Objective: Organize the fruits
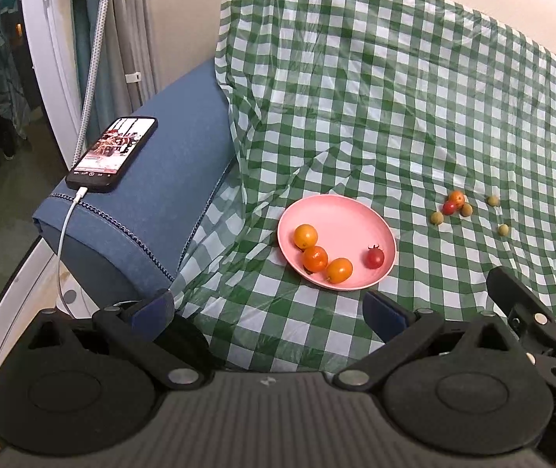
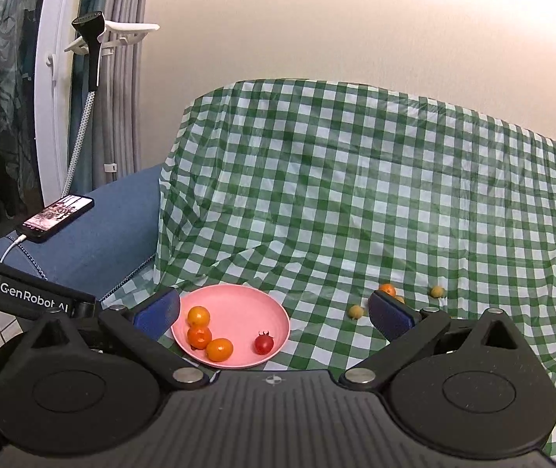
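Four small fruits already sit in the pink plate (image 1: 356, 214) at left of the checked cloth (image 1: 356, 97) — three orange, one red. We hold both grippers above the near edge, left gripper (image 1: 270, 310) and right gripper (image 2: 274, 310) each with jaws wide apart and empty. We judge ourselves between picks: next, reach right for the loose cluster (image 1: 455, 202) — small, round, likely to roll.
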`<state>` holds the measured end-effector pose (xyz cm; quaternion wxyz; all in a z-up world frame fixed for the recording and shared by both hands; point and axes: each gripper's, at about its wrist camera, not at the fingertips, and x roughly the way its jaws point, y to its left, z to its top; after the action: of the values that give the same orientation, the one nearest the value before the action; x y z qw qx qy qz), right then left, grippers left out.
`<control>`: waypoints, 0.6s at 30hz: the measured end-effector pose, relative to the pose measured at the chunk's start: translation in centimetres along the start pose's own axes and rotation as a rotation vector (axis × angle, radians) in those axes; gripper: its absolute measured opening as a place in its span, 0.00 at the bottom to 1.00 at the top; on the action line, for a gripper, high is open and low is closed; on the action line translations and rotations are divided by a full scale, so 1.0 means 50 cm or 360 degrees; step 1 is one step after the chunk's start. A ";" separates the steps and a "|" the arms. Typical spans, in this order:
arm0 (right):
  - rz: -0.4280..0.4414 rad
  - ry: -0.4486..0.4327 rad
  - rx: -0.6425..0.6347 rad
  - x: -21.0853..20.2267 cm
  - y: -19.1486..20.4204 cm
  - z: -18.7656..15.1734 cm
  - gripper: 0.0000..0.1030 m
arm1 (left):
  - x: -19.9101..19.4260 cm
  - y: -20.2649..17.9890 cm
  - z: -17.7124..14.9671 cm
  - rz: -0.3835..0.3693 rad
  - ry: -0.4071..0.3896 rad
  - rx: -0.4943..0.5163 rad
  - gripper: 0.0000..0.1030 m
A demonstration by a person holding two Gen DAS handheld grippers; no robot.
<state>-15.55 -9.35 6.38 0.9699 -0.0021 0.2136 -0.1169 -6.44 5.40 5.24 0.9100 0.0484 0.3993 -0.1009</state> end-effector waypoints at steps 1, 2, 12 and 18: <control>0.0000 -0.0002 -0.0001 -0.001 0.000 0.000 0.99 | 0.000 0.000 0.000 0.0000 0.0000 -0.0001 1.00; 0.0000 -0.0004 -0.0002 -0.001 0.000 0.000 0.99 | 0.000 0.000 0.000 0.0000 0.0000 -0.0001 1.00; 0.0003 0.0013 -0.0001 0.008 0.001 -0.002 0.99 | 0.000 0.002 -0.002 -0.0003 0.0017 0.0001 1.00; 0.0016 0.0042 0.0007 0.017 -0.002 -0.007 0.99 | 0.013 0.003 0.001 -0.0002 0.0047 0.0005 1.00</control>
<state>-14.97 -9.60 5.72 0.9676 0.0028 0.2261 -0.1124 -5.94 5.46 4.80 0.9038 0.0510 0.4125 -0.1014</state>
